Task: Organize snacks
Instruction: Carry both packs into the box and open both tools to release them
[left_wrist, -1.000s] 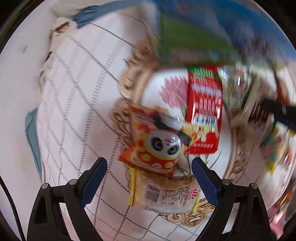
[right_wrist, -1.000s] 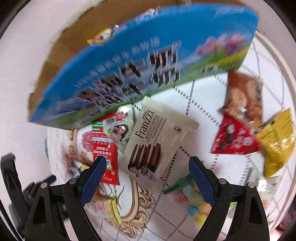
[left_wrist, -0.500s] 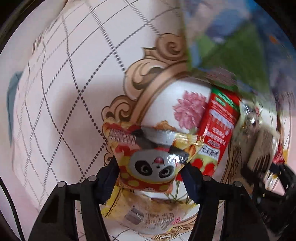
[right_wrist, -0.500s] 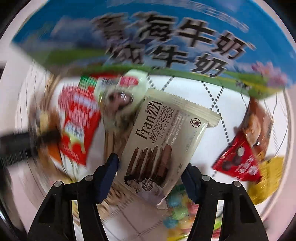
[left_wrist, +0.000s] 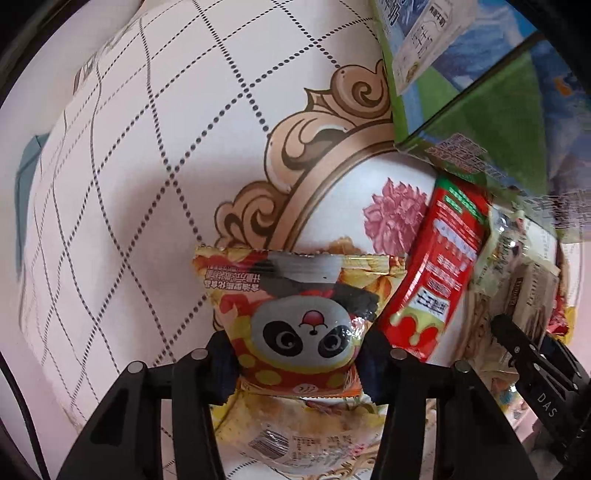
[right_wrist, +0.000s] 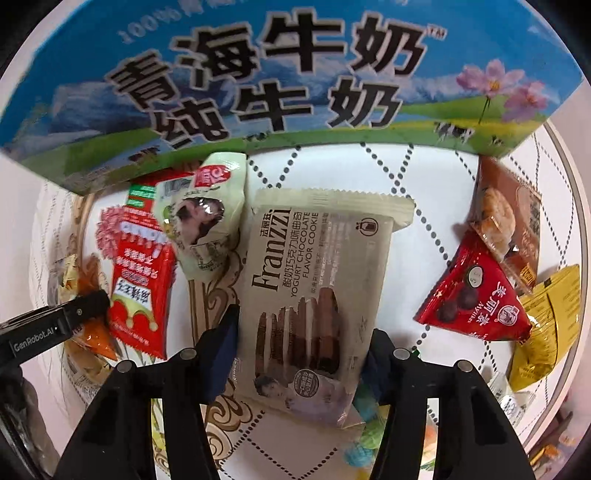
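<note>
Left tongs (left_wrist: 297, 354) clamp the panda pack (left_wrist: 295, 317), low centre of frame, over a yellow packet (left_wrist: 295, 432). Right tongs (right_wrist: 301, 354) pinch the cookie pack (right_wrist: 314, 288) at centre frame, below the milk carton (right_wrist: 280, 74) up top.

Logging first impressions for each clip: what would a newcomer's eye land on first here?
Probably the panda snack bag, clamped between the left gripper jaws low in the left wrist view. Next, the Franzzi cookie pack gripped by the right gripper, with the big blue milk carton box filling the top of the right wrist view.
</note>
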